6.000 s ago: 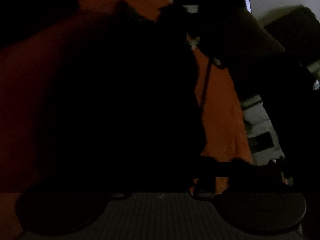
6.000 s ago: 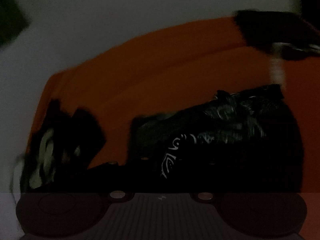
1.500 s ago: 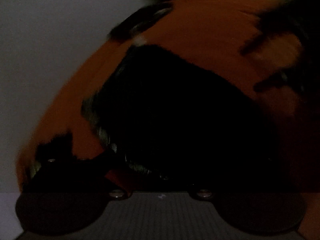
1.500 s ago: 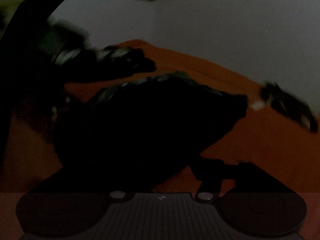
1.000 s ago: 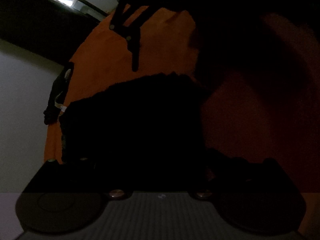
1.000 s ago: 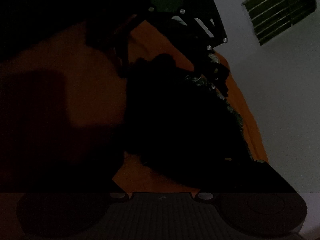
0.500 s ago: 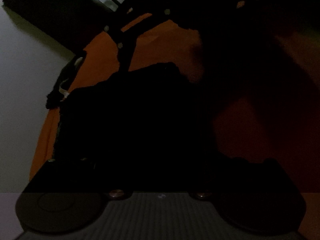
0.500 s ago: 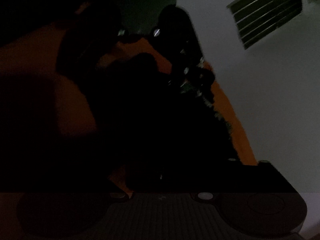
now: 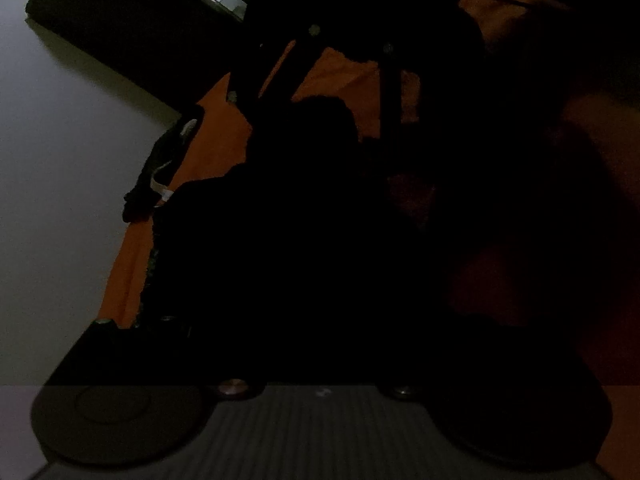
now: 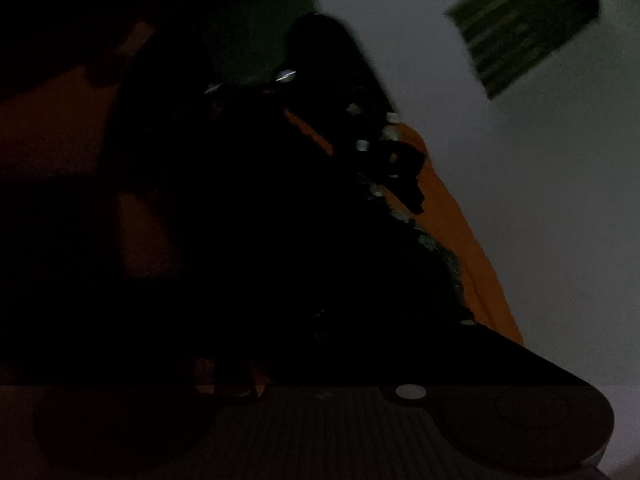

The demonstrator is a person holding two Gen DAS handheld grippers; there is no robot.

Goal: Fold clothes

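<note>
Very dim in the right wrist view. A dark garment [image 10: 280, 240] fills the middle, w/ a pale-patterned edge down its right side. It lies on an orange sheet [image 10: 476, 248]. The other gripper [image 10: 400, 168], the left one, shows as a black shape at the garment's upper right; can't tell its fingers' state. Pale wall [image 10: 540, 200] to the right, w/ a slatted vent [image 10: 524, 24] at top right, blurred.
</note>
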